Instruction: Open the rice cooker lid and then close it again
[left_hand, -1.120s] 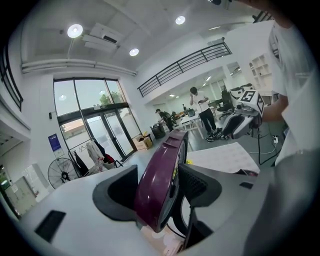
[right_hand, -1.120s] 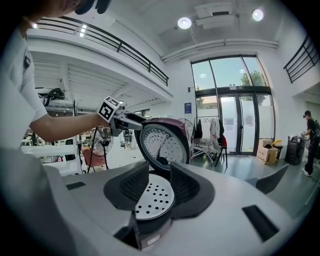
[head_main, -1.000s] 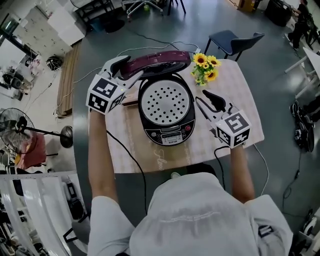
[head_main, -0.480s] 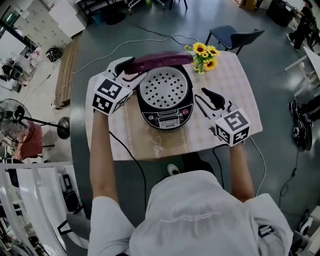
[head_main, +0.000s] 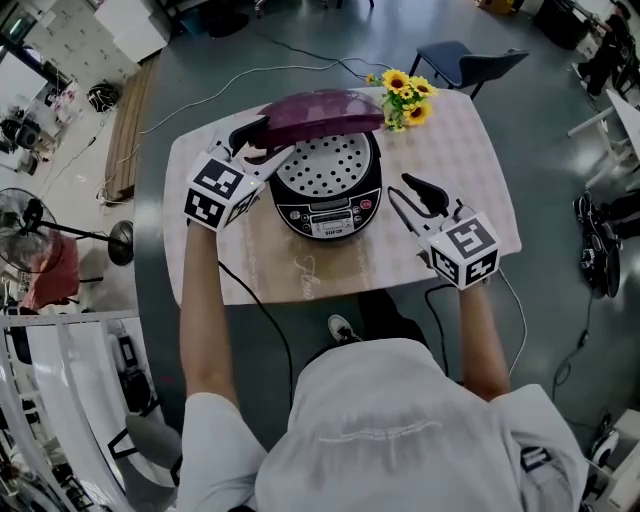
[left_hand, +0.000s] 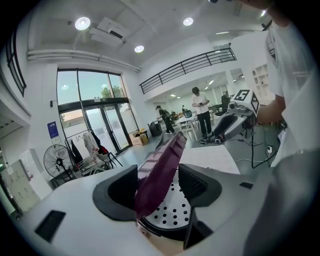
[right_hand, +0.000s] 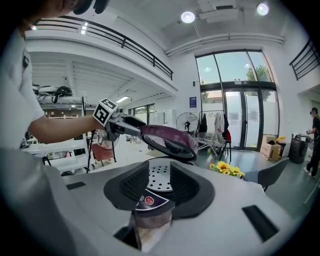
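While the half-raised lid (head_main: 320, 112) is straddled at its left edge by the open left tongs (head_main: 262, 143), the open right tongs (head_main: 404, 196) are held clear.

Half-raised lid (head_main: 320, 112) slanting over the rice cooker (head_main: 328, 190), leaving a gap open toward the near side, its left edge between the parted jaws of the left gripper (head_main: 262, 145), sunflowers (head_main: 403, 98) crowding the far right, bare table (head_main: 470, 170) free near and at right
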